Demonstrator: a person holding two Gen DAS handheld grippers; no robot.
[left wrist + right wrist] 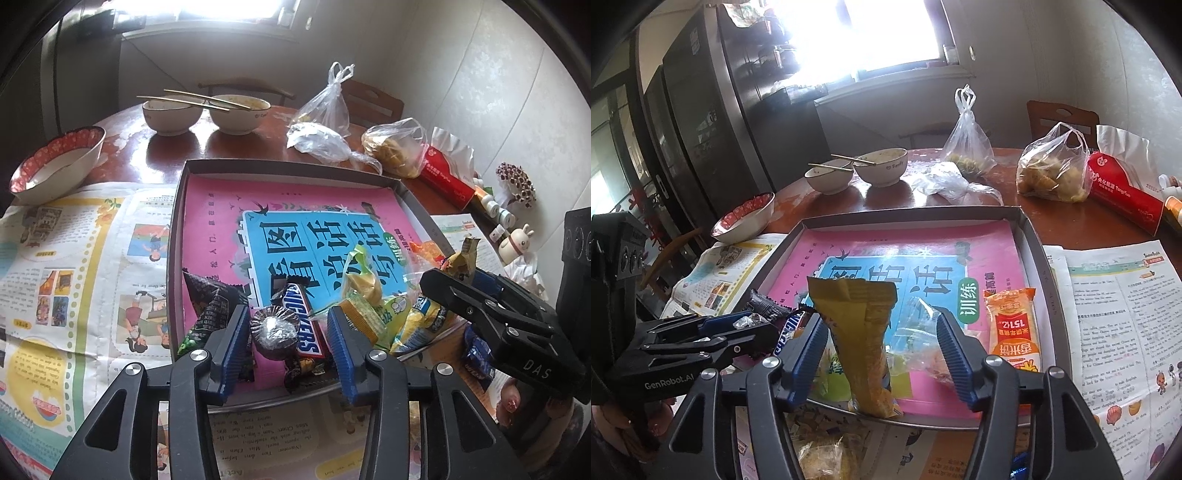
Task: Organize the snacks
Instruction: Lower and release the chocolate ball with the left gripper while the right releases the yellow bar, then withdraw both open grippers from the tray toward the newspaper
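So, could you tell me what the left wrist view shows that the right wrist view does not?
Only the left wrist view shows the round foil-wrapped chocolate between the left gripper pads, untouched, and the rabbit figurine. Only the right wrist view shows the dark refrigerator and the yellow packet standing between the open right gripper fingers. Both show the tray, Snickers bar and two bowls with chopsticks.

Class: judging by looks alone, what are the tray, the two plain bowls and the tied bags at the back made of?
Tray: likely thin grey metal or card; thin upright rim.
Bowls: probably glazed ceramic; glossy off-white, thick rims.
Bags: thin clear plastic film; crinkled, contents show through.
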